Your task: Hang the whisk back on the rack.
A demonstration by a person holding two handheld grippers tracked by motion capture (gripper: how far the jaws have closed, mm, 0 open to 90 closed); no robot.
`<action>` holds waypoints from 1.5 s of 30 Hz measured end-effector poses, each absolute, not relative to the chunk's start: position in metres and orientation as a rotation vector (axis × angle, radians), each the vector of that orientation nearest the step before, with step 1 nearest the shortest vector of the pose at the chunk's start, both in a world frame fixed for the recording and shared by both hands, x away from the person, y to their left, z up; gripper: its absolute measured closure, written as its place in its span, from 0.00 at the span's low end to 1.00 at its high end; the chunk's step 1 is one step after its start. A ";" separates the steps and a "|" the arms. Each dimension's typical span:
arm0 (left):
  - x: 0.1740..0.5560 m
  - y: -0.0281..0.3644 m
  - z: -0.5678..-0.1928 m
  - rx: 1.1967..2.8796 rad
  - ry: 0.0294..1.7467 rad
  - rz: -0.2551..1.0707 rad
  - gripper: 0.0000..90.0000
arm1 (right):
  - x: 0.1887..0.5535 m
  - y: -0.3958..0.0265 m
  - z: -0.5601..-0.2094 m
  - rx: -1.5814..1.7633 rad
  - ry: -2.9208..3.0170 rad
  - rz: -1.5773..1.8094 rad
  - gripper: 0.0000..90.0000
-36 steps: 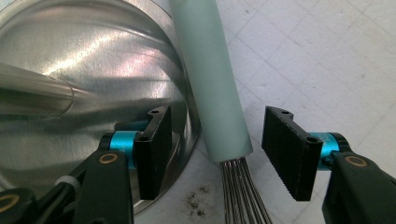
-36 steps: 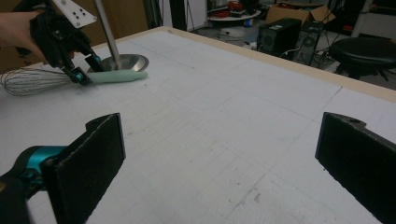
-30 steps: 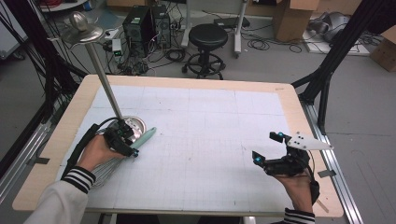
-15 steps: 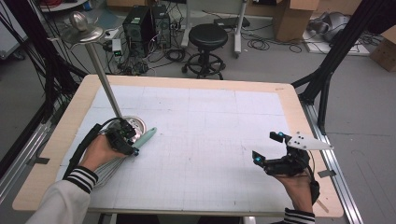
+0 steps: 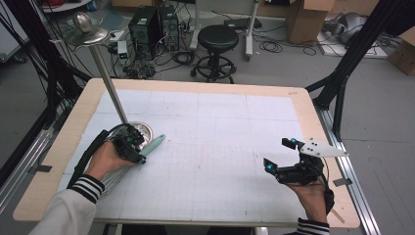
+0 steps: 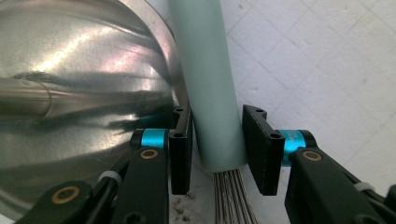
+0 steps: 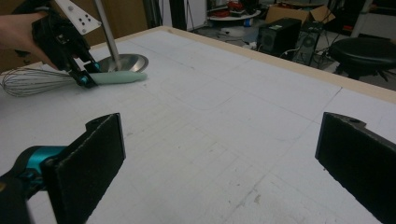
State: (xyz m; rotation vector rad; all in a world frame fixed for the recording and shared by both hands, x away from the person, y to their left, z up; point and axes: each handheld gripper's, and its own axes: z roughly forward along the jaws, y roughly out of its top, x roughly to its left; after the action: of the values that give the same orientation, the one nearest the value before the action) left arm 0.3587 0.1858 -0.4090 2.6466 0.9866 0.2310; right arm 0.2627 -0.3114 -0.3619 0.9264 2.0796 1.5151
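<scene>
Left gripper [image 5: 133, 147] at 9 o'clock on the table [image 5: 205, 93]; jaws straddle the whisk [image 6: 210, 84] by its mint handle near the wire end, pads just beside it, contact unclear; whisk lies flat, touching the steel stand base [image 6: 79, 84]; stand pole [image 5: 108, 85] rises toward 11; right gripper [image 5: 281, 156] at 4 o'clock, jaws spread wide, holding nothing, above bare grid mat [image 7: 224, 121].

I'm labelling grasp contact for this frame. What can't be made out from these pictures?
- Left gripper view: whether the pads touch the whisk handle; slim gaps show.
- High view: the whisk wires, covered by the left hand.
- Left gripper view: the stand's base, cut by the edge.
</scene>
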 end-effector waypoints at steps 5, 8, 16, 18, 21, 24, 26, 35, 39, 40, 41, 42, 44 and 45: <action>0.358 0.181 -0.407 2.683 0.967 0.242 0.76 | 0.263 -0.312 -0.362 0.927 2.079 1.518 0.01; 0.357 0.178 -0.407 2.694 0.953 0.246 0.77 | 0.262 -0.312 -0.361 0.927 2.079 1.518 0.01; 0.351 0.177 -0.403 2.709 0.856 0.262 0.77 | 0.262 -0.313 -0.361 0.924 2.076 1.519 0.01; 0.348 0.178 -0.401 2.699 0.827 0.249 0.77 | 0.263 -0.313 -0.361 0.925 2.076 1.517 0.01; 0.343 0.179 -0.397 2.690 0.733 0.252 0.77 | 0.263 -0.313 -0.361 0.929 2.076 1.518 0.01; 0.339 0.180 -0.393 2.685 0.671 0.235 0.77 | 0.263 -0.313 -0.361 0.926 2.074 1.519 0.01; 0.336 0.180 -0.390 2.667 0.642 0.233 0.77 | 0.263 -0.313 -0.361 0.927 2.074 1.517 0.01; 0.326 0.188 -0.378 2.605 0.510 0.205 0.77 | 0.263 -0.313 -0.361 0.928 2.075 1.516 0.01; 0.321 0.192 -0.372 2.580 0.474 0.198 0.77 | 0.263 -0.314 -0.362 0.934 2.075 1.514 0.01; 0.320 0.193 -0.370 2.570 0.467 0.193 0.77 | 0.263 -0.314 -0.362 0.931 2.074 1.513 0.01; 0.320 0.195 -0.368 2.559 0.452 0.190 0.77 | 0.262 -0.314 -0.362 0.931 2.076 1.515 0.01; 0.319 0.196 -0.367 2.546 0.447 0.184 0.77 | 0.262 -0.315 -0.362 0.929 2.075 1.511 0.01; 0.317 0.199 -0.364 2.528 0.430 0.183 0.77 | 0.261 -0.316 -0.362 0.934 2.072 1.512 0.01; 0.315 0.200 -0.362 2.524 0.428 0.181 0.77 | 0.261 -0.316 -0.362 0.933 2.071 1.512 0.01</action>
State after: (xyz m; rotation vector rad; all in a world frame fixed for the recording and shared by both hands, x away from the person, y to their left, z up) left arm 0.3154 0.2004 -0.3618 2.5239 0.4280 0.1805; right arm 0.2609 -0.3164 -0.3617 0.9334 2.0705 1.5121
